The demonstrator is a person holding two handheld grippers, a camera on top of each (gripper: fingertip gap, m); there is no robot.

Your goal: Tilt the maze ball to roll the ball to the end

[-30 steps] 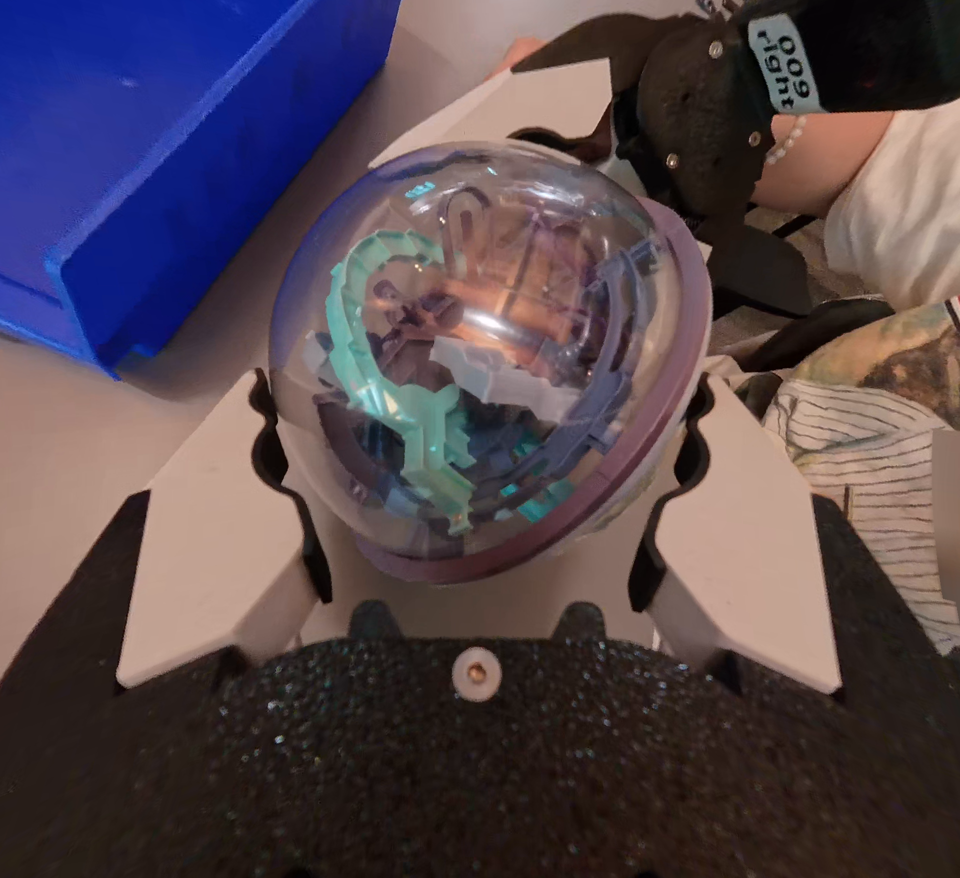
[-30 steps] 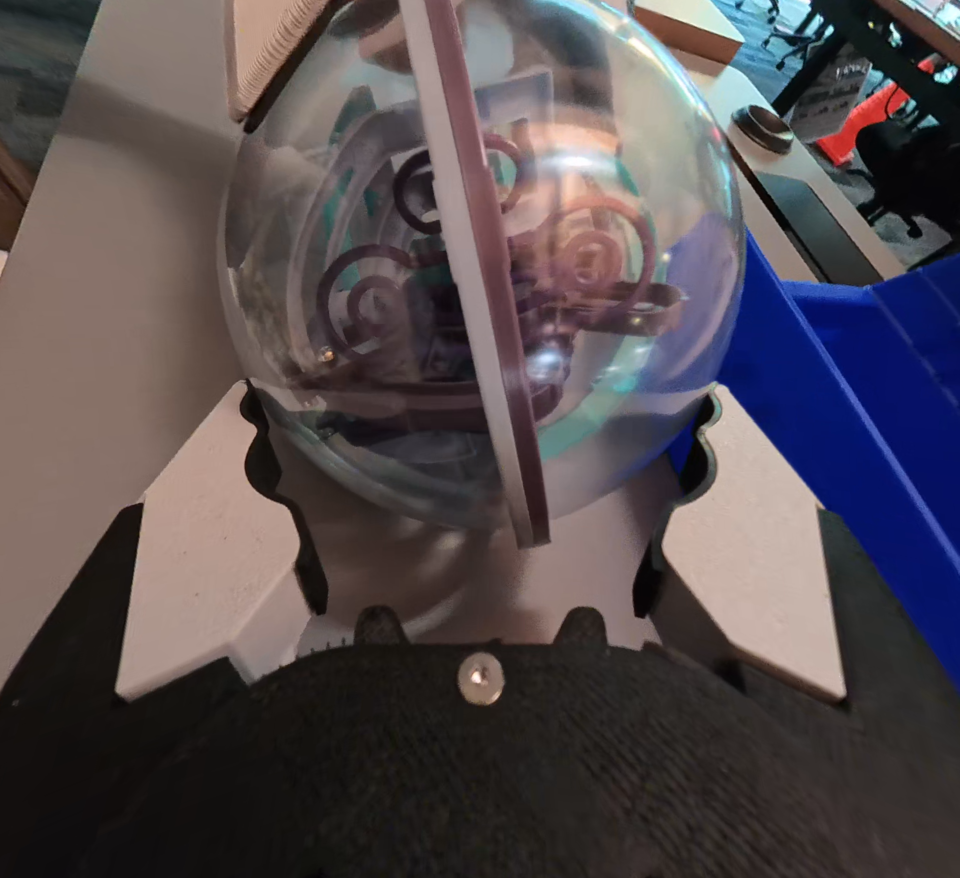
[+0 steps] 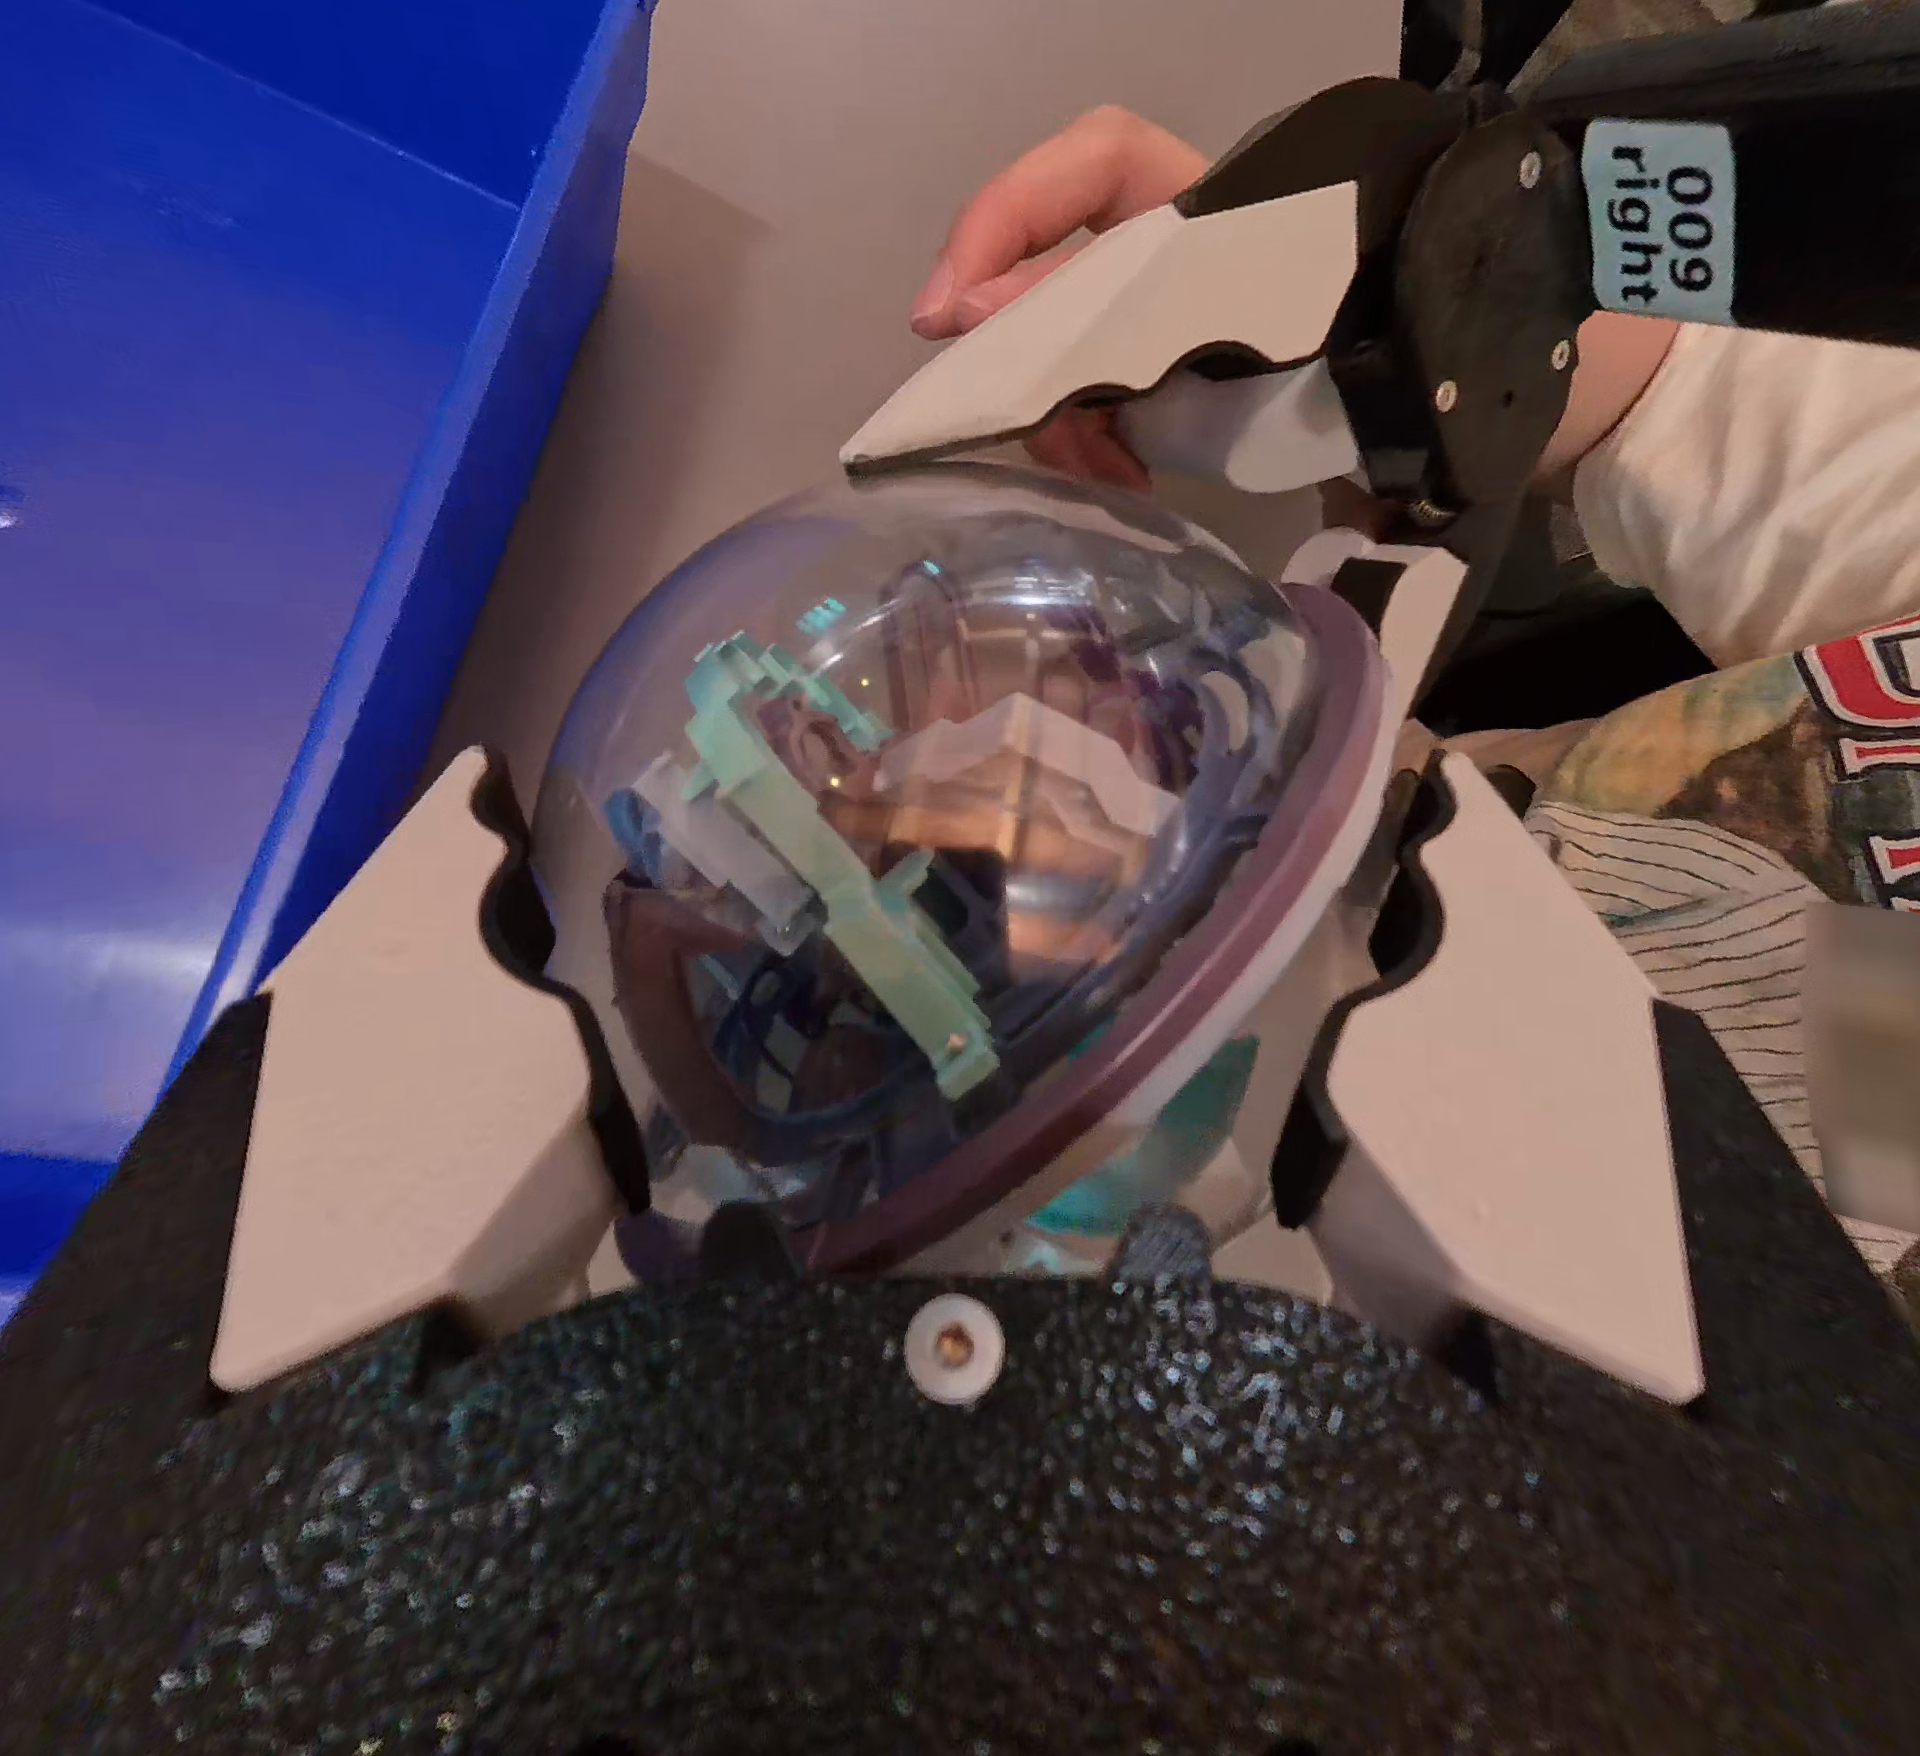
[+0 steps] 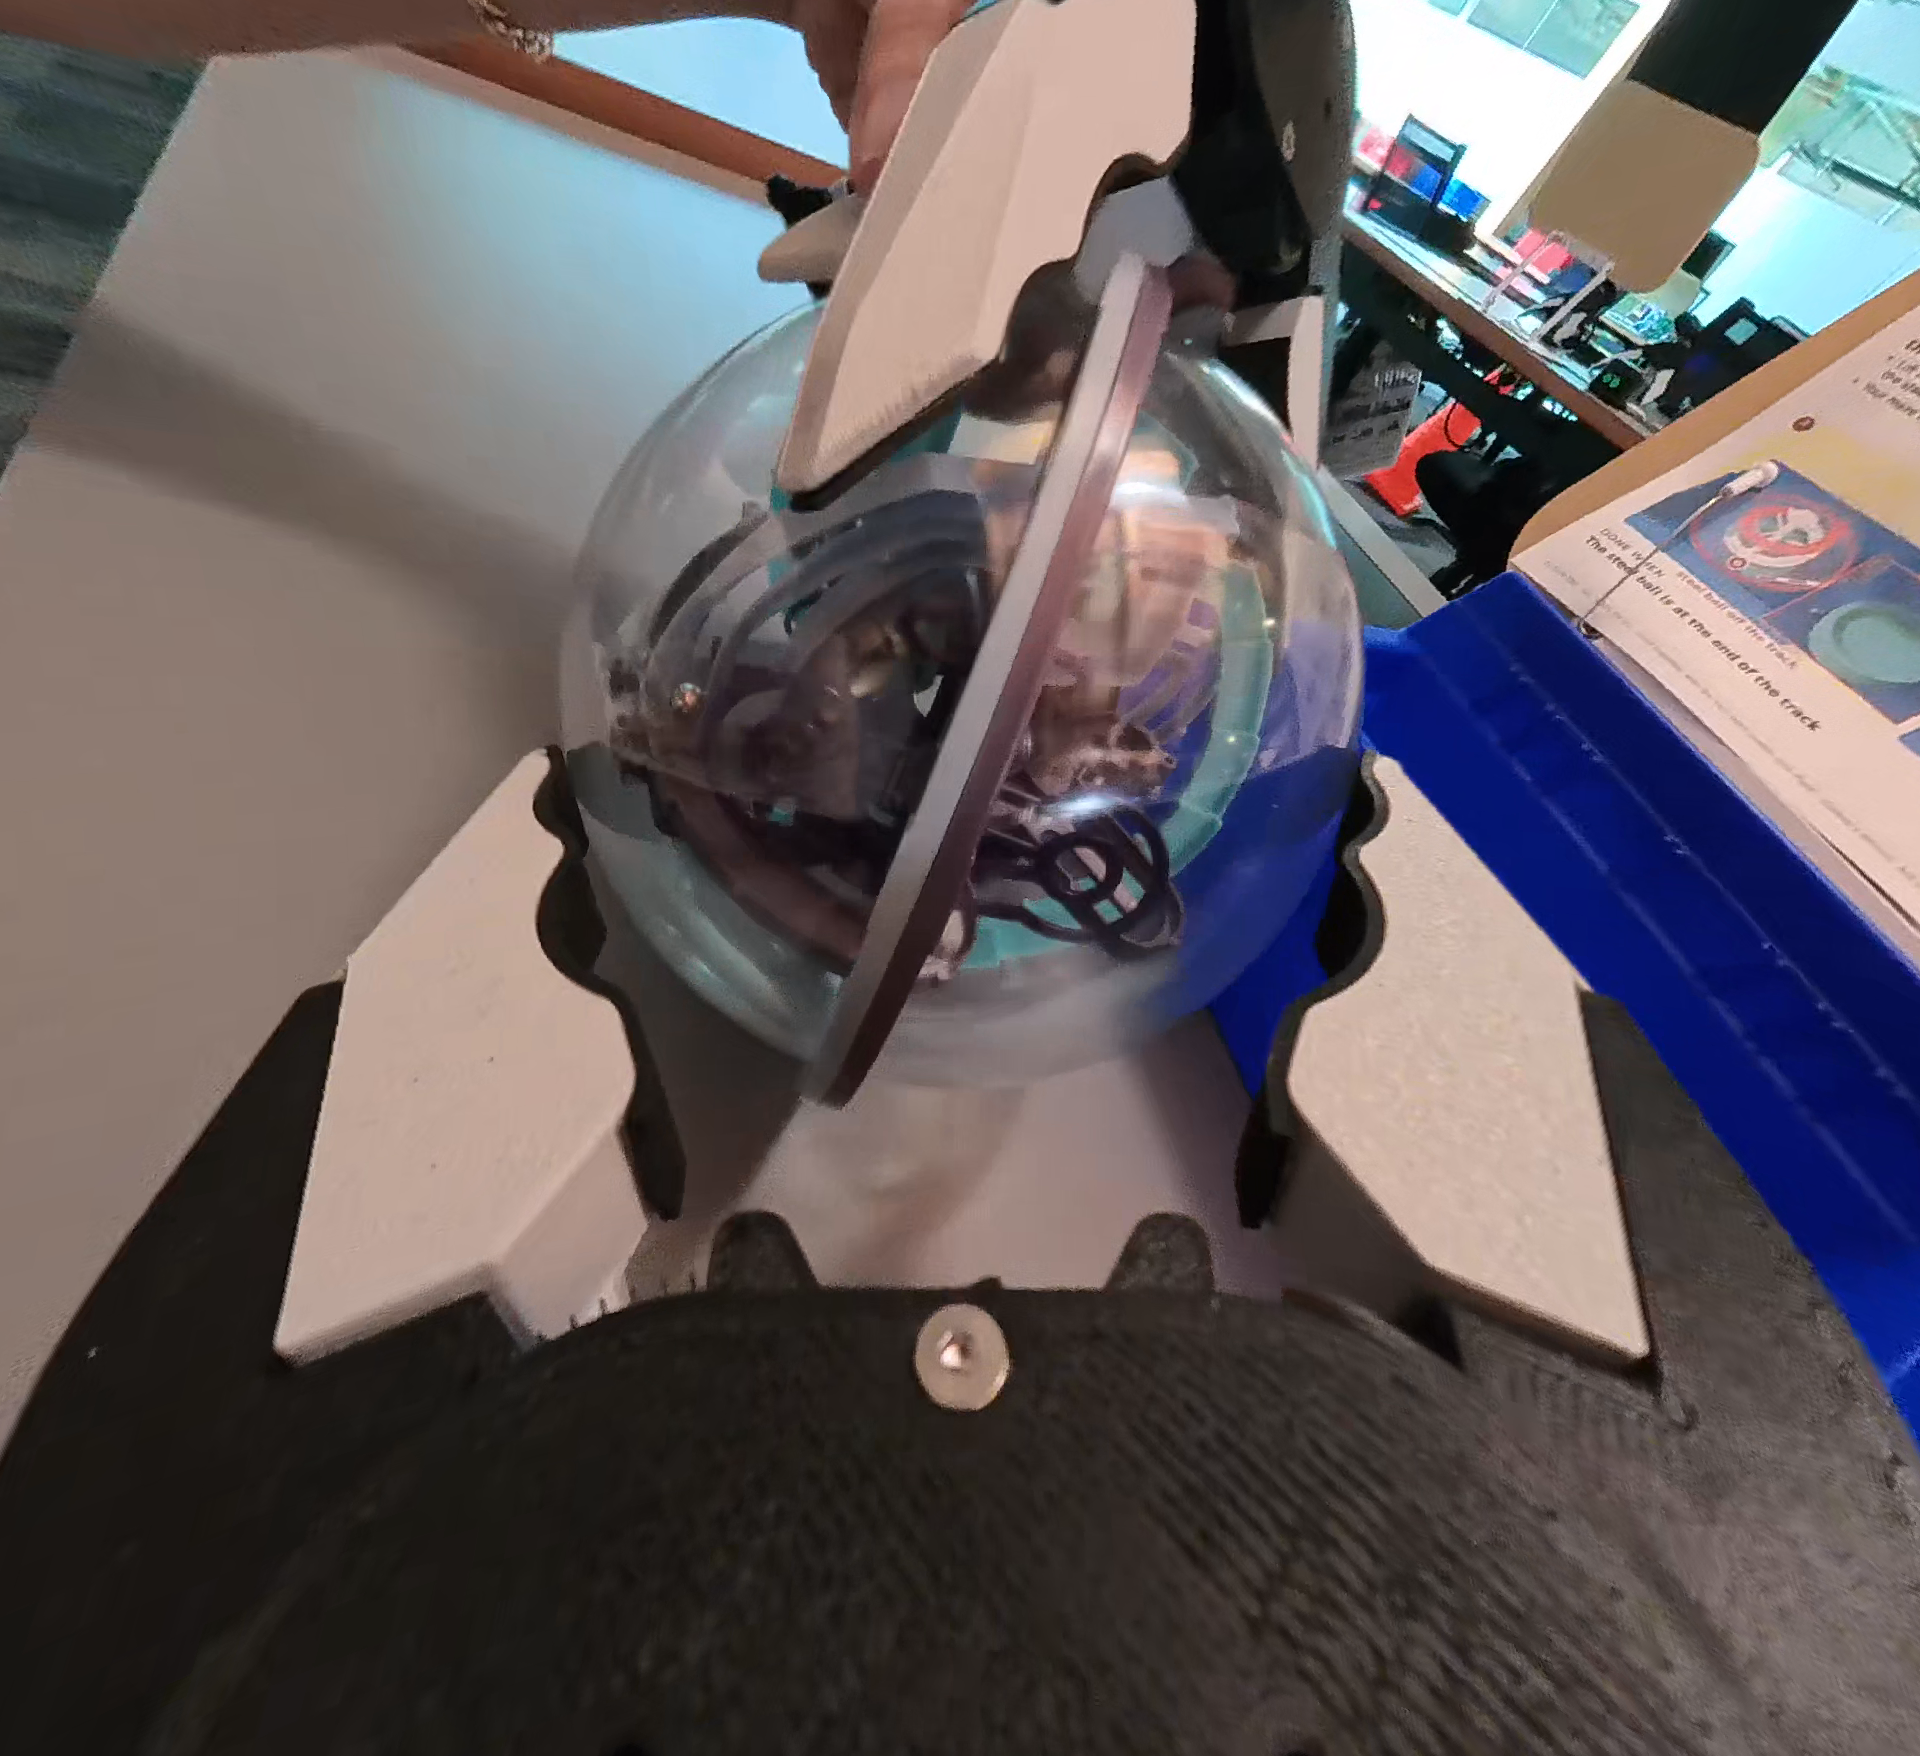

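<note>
The maze ball [image 3: 966,823] is a clear sphere with a purple equator ring and teal and purple tracks inside. My left gripper [image 3: 961,771] is shut on it, one white finger on each side. My right gripper [image 4: 956,771] is also shut on the maze ball [image 4: 831,667] from the opposite side. In the left wrist view a right gripper finger [image 3: 1081,335] lies over the ball's far top. In the right wrist view a left gripper finger [image 4: 966,252] lies over its top. The ring slants from upper right to lower left. A small silvery ball [image 4: 686,693] shows on a track in the left half.
A blue bin [image 3: 312,459] stands close on the left of the ball; it also shows in the right wrist view [image 4: 1662,927], with a printed instruction sheet [image 4: 1766,626] on it. The white table [image 4: 260,563] lies below. A person's hand [image 3: 1049,200] and clothing [image 3: 1714,823] are at right.
Both grippers have turned with the ball in them. The ring, near upright in the right wrist view before, now leans to the right. The other gripper's finger now lies over the ball's top.
</note>
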